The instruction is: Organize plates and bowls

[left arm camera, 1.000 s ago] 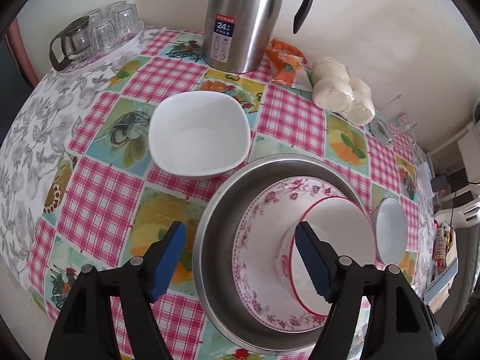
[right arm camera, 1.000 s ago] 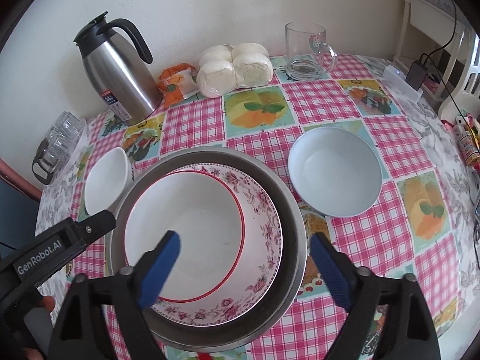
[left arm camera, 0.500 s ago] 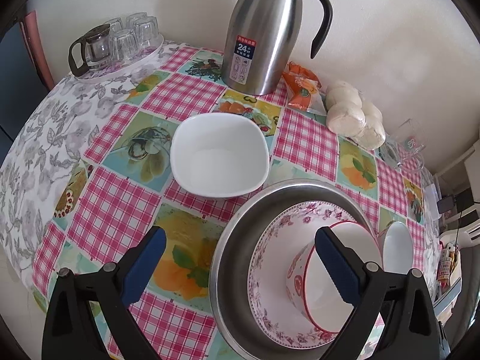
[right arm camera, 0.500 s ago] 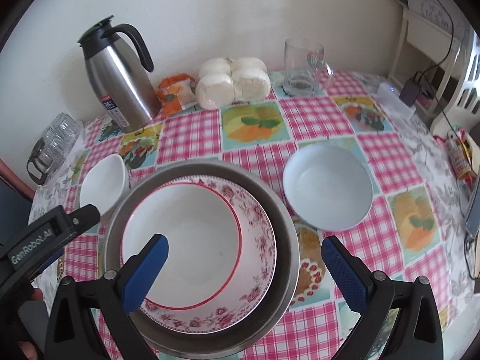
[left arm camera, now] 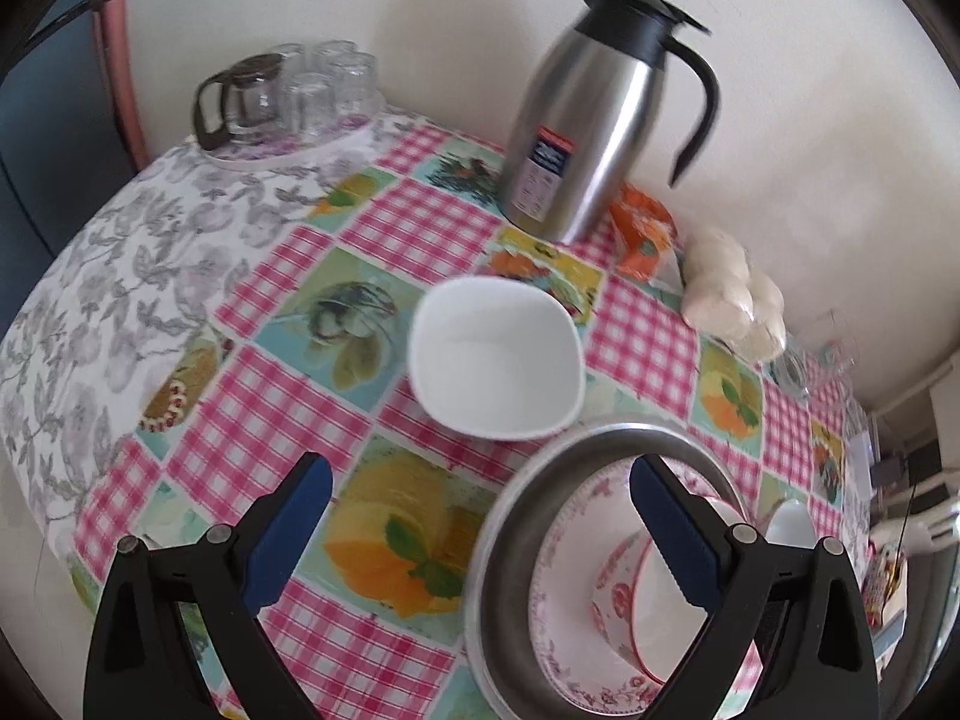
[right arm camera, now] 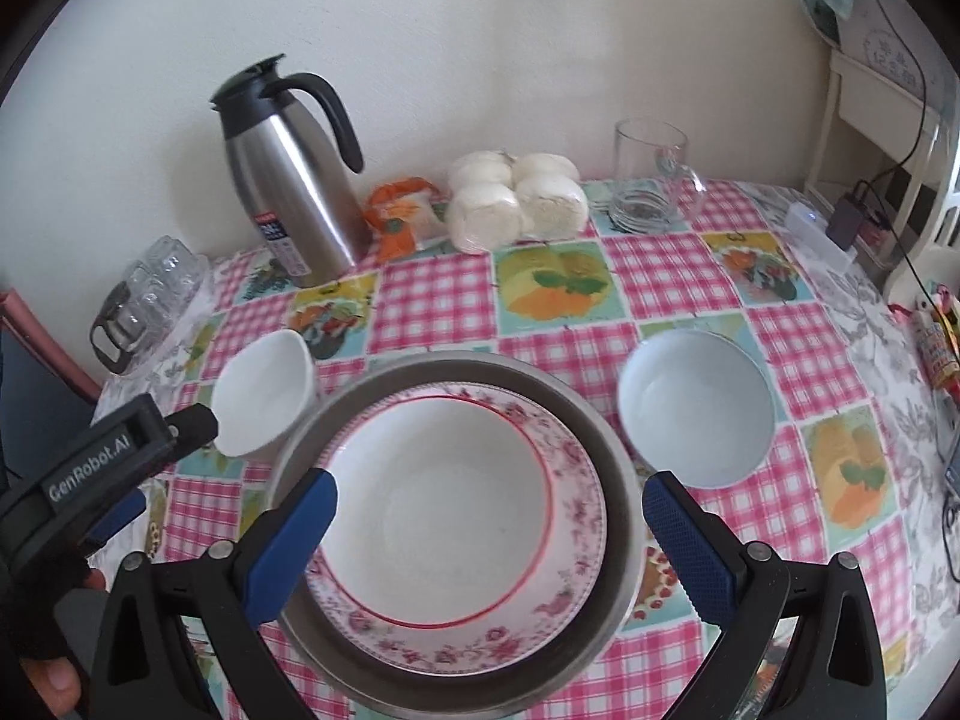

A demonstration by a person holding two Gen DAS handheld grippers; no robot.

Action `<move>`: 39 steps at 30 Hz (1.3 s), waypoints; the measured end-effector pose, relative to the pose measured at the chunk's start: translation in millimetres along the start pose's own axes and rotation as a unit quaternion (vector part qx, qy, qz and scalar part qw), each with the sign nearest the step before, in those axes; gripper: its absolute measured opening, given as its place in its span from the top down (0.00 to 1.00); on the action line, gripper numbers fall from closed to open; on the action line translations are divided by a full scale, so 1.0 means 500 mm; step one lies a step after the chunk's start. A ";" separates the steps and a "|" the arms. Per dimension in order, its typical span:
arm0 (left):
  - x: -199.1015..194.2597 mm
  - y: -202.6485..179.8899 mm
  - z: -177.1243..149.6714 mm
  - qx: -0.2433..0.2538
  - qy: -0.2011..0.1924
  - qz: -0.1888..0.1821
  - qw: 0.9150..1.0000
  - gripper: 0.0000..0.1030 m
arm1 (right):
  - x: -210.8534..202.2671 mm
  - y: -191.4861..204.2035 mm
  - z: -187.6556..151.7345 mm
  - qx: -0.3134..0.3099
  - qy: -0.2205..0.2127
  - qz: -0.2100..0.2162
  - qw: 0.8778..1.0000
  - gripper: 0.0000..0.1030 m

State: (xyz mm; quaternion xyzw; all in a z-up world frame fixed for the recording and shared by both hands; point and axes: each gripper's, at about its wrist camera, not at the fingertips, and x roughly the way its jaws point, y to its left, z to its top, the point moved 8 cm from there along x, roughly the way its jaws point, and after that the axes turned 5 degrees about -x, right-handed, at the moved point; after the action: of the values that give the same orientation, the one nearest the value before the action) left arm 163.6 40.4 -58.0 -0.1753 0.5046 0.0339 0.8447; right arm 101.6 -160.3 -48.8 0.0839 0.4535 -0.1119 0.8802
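My red-rimmed bowl [right arm camera: 438, 510] sits in the flowery plate [right arm camera: 570, 540] inside the big metal basin [right arm camera: 618, 468]. The square white bowl [left arm camera: 495, 357] and round white bowl [right arm camera: 696, 405], probably empty, wait outside. My left gripper [left arm camera: 480, 534] and right gripper [right arm camera: 489, 546] are wide, holding nothing.

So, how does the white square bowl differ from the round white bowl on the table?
The square bowl has rounded corners and sits left of the steel basin, near the thermos. The round bowl has a circular rim, looks bigger and sits right of the basin. Both are plain, empty and upright, outside the stack.
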 end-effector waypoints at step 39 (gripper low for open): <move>0.023 0.214 0.110 -0.064 -0.002 0.026 0.998 0.03 | 0.076 0.232 -0.030 -0.050 -0.001 0.045 0.998 0.00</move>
State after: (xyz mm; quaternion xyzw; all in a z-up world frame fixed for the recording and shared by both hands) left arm 190.3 157.3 -72.3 -0.2155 0.5039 0.0884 0.8318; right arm 142.8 -49.8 -83.3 0.0601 0.4533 -0.0491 0.8880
